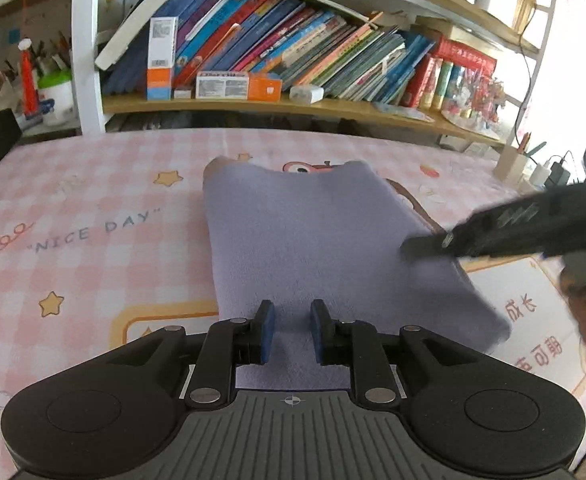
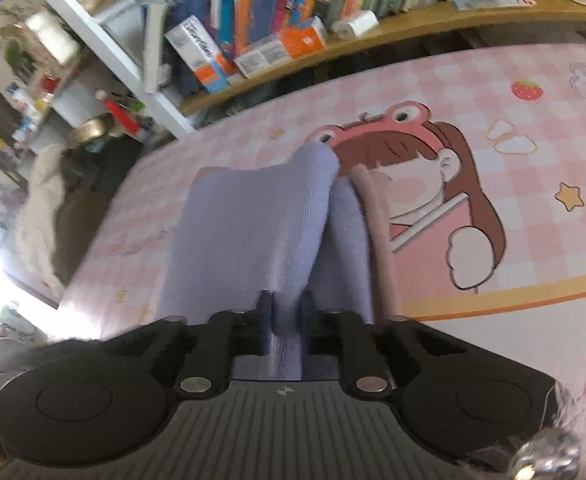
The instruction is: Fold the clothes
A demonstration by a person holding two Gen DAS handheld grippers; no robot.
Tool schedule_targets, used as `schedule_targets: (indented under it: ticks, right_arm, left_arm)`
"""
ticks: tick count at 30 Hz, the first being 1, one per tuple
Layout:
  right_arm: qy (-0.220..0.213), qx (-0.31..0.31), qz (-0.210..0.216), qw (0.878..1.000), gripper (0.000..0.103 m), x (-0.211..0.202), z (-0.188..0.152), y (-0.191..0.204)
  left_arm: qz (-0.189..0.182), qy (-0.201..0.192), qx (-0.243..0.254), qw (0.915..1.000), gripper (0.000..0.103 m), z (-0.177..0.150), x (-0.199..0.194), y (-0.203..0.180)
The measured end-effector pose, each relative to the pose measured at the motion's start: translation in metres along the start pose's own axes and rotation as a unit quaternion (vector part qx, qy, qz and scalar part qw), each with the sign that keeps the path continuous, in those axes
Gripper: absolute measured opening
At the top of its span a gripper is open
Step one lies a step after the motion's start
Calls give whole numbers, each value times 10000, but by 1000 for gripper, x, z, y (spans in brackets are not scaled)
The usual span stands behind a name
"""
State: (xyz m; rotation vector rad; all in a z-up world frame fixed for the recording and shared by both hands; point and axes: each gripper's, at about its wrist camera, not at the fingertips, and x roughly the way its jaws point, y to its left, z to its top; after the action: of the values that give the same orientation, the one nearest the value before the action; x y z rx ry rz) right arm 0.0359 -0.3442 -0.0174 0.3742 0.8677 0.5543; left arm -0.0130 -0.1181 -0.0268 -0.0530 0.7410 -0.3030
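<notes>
A folded lilac cloth (image 1: 313, 240) lies on the pink checked desk (image 1: 93, 208) before a bookshelf (image 1: 253, 104). The left claw (image 1: 291, 332) hovers over its near edge, pads narrowly apart and seemingly empty. The right claw (image 2: 286, 320) pinches a raised fold of the cloth at its side.

The pink checked table cover (image 1: 93, 208) bears the grey words "NICE DAY" (image 1: 99, 230) in quotation marks, left of and beyond the left gripper (image 1: 292, 330). To that gripper's right, red Chinese characters (image 1: 523, 308) stand on a white panel. Book spines are too blurred to read.
</notes>
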Motion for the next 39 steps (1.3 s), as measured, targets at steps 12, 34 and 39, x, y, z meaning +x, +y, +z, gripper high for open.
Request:
schedule_targets:
  ticks: [12, 34, 39]
  right_arm:
    - [22, 115, -728, 9973, 19, 9, -18, 0]
    - [-102, 1339, -1120, 9846, 81, -43, -67, -25]
    - [112, 1658, -727, 9834, 81, -29, -58, -38]
  left_arm:
    - [-311, 31, 25, 9995, 21, -1, 3, 7]
    - [-727, 174, -1168, 9903, 75, 1, -10, 62]
    - [-1117, 586, -1994, 9718, 75, 4, 13, 80]
